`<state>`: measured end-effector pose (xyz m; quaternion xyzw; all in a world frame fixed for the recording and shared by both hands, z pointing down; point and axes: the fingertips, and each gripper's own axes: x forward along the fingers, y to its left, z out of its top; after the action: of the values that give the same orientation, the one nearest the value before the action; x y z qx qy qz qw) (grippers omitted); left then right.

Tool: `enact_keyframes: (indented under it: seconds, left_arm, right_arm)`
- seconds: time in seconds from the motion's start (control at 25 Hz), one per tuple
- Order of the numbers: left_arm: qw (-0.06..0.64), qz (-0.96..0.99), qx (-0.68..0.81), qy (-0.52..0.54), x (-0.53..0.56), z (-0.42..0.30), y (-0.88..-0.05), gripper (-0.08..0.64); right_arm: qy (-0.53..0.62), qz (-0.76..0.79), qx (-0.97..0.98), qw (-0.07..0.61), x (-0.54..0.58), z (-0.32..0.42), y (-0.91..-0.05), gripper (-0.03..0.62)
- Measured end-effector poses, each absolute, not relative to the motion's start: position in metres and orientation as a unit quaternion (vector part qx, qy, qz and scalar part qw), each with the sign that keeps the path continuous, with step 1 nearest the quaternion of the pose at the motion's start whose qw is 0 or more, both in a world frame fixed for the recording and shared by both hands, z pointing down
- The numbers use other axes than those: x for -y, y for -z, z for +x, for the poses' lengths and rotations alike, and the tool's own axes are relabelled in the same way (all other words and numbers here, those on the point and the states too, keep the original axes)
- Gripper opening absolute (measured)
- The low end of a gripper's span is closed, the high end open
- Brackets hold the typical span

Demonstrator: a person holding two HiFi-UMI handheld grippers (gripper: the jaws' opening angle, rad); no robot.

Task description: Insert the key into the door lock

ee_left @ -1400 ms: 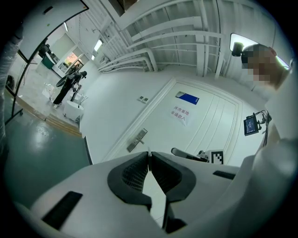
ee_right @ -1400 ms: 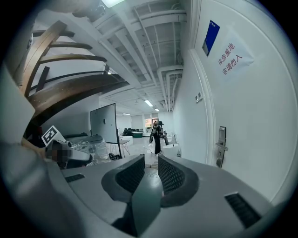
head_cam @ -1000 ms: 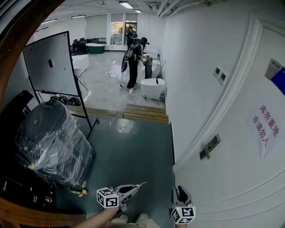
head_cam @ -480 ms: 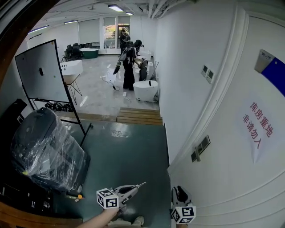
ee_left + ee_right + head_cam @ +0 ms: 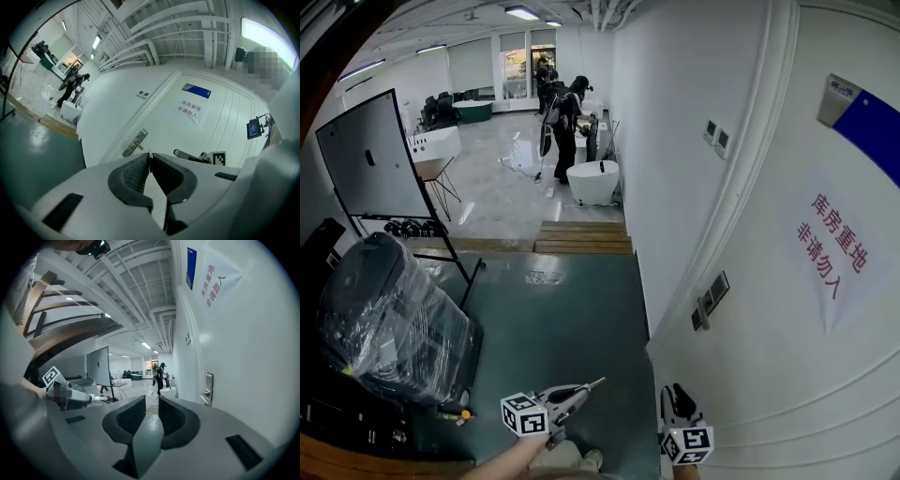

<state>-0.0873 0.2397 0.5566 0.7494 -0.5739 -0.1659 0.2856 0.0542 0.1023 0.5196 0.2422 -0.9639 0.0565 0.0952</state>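
The left gripper (image 5: 579, 389) has its jaws pinched tight on the key (image 5: 595, 382). In the head view the key's thin blade juts out toward the white door (image 5: 787, 375), but the left gripper view shows only a sliver of metal between the jaws. The right gripper (image 5: 677, 397) hangs near the door. Only its own view shows its jaws slightly apart with nothing between them. The door lock (image 5: 136, 142) sits farther along the door, well apart from the key.

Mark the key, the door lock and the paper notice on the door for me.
key (image 5: 593, 383): head view, on its bare shaft.
door lock (image 5: 717, 290): head view, on the lock plate.
paper notice (image 5: 830, 248): head view, middle of the sheet.
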Motion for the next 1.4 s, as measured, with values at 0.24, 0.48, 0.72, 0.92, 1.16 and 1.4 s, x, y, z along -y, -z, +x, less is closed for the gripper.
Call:
enact_keyframes:
  seconds: [0.24, 0.48, 0.72, 0.92, 1.16, 1.4]
  left_arm:
    - [0.287, 0.752, 0.569, 0.166, -0.233, -0.087, -0.553, 0.032]
    - [0.295, 0.755, 0.562, 0.165, -0.221, -0.097, -0.560, 0.032]
    - [0.310, 0.763, 0.543, 0.162, -0.202, -0.110, -0.565, 0.032]
    - [0.313, 0.773, 0.529, 0.158, -0.179, -0.133, -0.564, 0.032]
    - [0.321, 0.784, 0.509, 0.153, -0.147, -0.166, -0.565, 0.032]
    - [0.321, 0.802, 0.482, 0.149, -0.109, -0.196, -0.561, 0.032]
  right_arm:
    - [-0.058, 0.251, 0.962, 0.096, -0.094, 0.056, -0.518, 0.089]
    - [-0.051, 0.261, 0.959, 0.095, -0.083, 0.052, -0.514, 0.089]
    - [-0.067, 0.291, 0.949, 0.096, -0.064, 0.048, -0.518, 0.089]
    - [-0.067, 0.306, 0.945, 0.097, -0.045, 0.026, -0.519, 0.089]
    - [-0.057, 0.313, 0.941, 0.114, -0.021, -0.011, -0.520, 0.089]
    - [-0.051, 0.332, 0.934, 0.117, 0.008, -0.040, -0.517, 0.089]
